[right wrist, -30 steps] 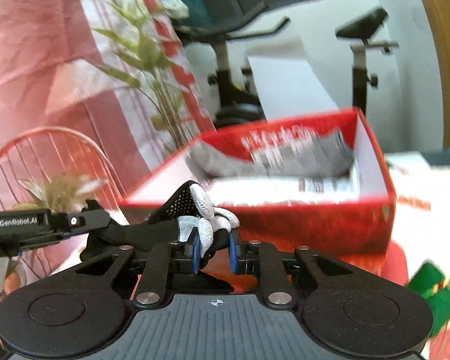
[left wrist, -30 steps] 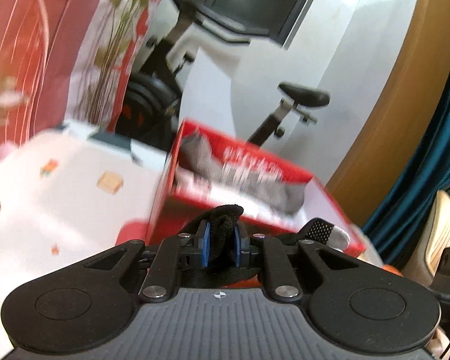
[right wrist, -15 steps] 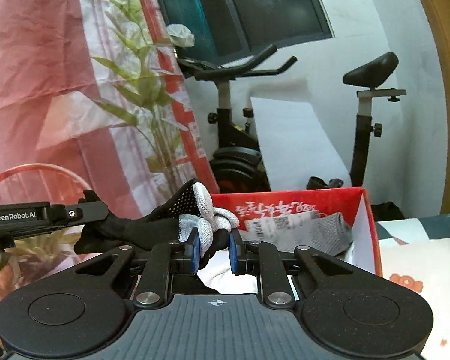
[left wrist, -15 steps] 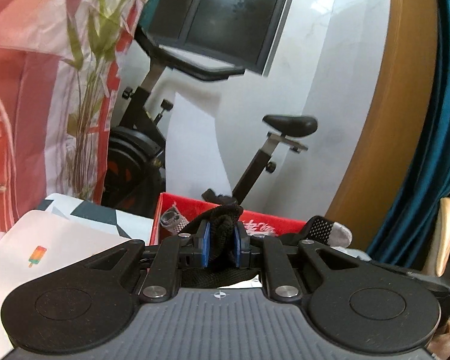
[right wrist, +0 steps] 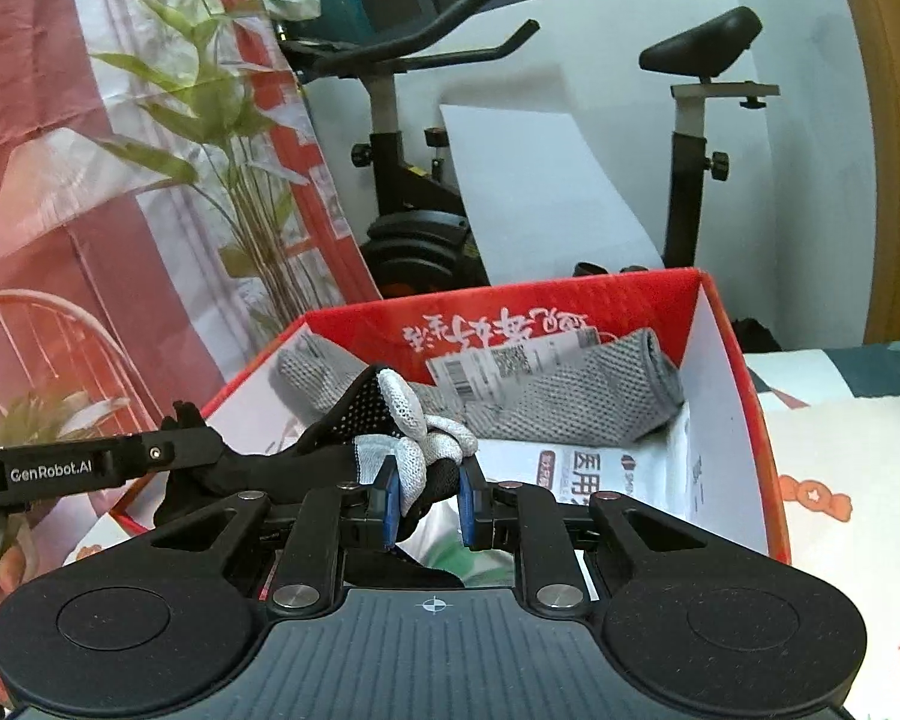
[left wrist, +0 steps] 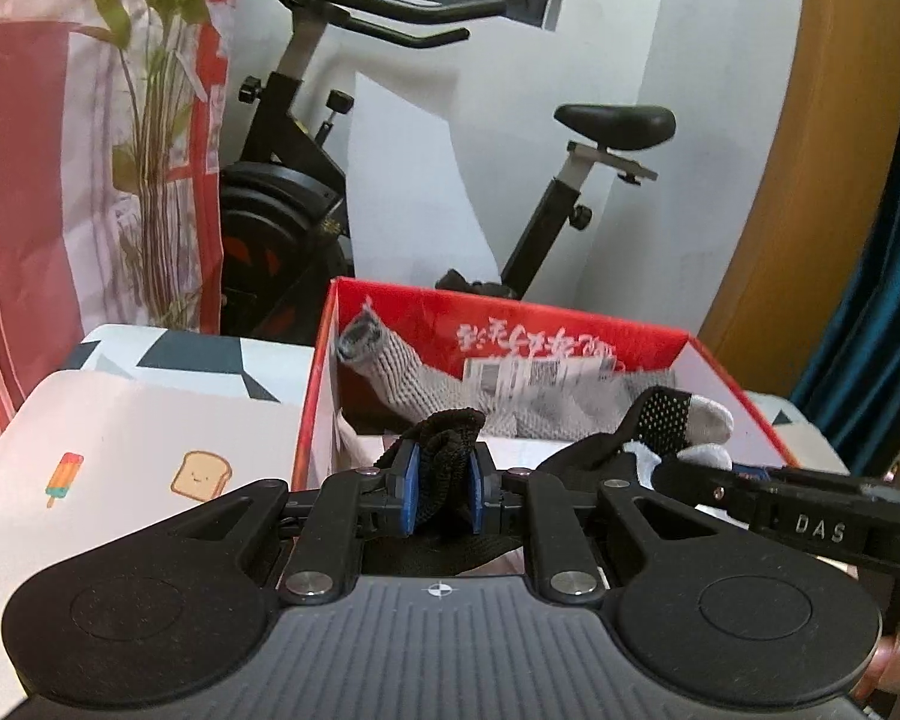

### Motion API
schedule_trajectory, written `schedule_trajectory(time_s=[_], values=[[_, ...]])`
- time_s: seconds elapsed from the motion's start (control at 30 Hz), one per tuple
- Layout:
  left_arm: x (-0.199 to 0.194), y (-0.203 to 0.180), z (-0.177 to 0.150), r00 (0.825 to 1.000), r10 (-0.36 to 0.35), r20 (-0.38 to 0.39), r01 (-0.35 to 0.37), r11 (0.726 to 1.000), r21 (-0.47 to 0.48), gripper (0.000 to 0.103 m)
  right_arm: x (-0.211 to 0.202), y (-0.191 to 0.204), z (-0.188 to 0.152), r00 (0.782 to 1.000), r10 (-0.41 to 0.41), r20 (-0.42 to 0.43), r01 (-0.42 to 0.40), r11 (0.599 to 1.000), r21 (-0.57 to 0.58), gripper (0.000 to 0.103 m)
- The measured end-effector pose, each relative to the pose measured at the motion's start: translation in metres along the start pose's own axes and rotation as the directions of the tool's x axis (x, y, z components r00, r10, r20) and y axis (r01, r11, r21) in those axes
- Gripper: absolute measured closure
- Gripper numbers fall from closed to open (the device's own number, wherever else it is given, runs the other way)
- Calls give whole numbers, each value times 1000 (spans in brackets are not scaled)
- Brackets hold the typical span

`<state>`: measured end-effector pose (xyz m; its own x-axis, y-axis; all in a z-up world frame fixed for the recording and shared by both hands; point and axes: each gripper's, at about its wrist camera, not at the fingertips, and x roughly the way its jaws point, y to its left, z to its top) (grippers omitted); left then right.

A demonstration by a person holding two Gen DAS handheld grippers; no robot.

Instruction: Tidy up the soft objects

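Note:
A black glove with grey-white fingertips (right wrist: 390, 420) hangs stretched between both grippers, just in front of a red cardboard box (right wrist: 732, 420). My left gripper (left wrist: 444, 495) is shut on the glove's black cuff (left wrist: 450, 444). My right gripper (right wrist: 429, 501) is shut on its fingertip end; in the left wrist view those fingertips (left wrist: 705, 426) show at the right. A grey knitted sock with a paper label (right wrist: 540, 396) lies along the box's far wall. The red box (left wrist: 318, 396) stands open-topped, with printed white paper on its floor.
The box stands on a white tablecloth with small cartoon prints (left wrist: 120, 450). Behind it are an exercise bike (right wrist: 402, 192), a leafy plant (right wrist: 234, 180) and a red-and-white curtain. A wooden panel and teal drape (left wrist: 870, 240) fill the right.
Both views first tilted up and now look down more into the box, which appears closer. The glove stays gripped by both grippers throughout.

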<state>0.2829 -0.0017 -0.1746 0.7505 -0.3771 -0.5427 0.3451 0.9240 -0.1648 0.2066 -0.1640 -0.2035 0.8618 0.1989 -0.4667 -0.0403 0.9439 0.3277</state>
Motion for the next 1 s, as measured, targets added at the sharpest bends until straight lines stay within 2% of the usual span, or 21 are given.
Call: schedule_trajectory(time_s=[0.17, 0.3, 0.4, 0.53, 0.7, 0.83, 1.0], values=[[4, 1, -1, 1000, 0, -14, 0, 1000, 2, 83, 1, -3, -7, 1000, -8, -15, 8, 1000, 10, 85], [5, -3, -1, 999, 40, -11, -39, 999, 21, 70, 1, -4, -10, 1000, -16, -25, 16, 1000, -3, 85], [1, -4, 0, 999, 47, 0, -47, 998, 30, 63, 3, -5, -11, 999, -32, -44, 31, 999, -9, 85], [-1, -4, 1, 998, 58, 11, -58, 998, 34, 61, 7, -3, -12, 997, -42, -69, 41, 999, -14, 86], [-2, -6, 2, 998, 66, 18, -67, 997, 31, 61, 12, 0, -12, 994, -13, -109, 13, 1000, -8, 85], [-8, -8, 0, 997, 66, 32, -67, 997, 37, 61, 9, -1, -9, 994, -12, -113, 15, 1000, 26, 76], [-18, -5, -2, 997, 71, 43, -72, 997, 28, 59, -4, -3, -9, 997, -22, -79, 23, 1000, 17, 71]])
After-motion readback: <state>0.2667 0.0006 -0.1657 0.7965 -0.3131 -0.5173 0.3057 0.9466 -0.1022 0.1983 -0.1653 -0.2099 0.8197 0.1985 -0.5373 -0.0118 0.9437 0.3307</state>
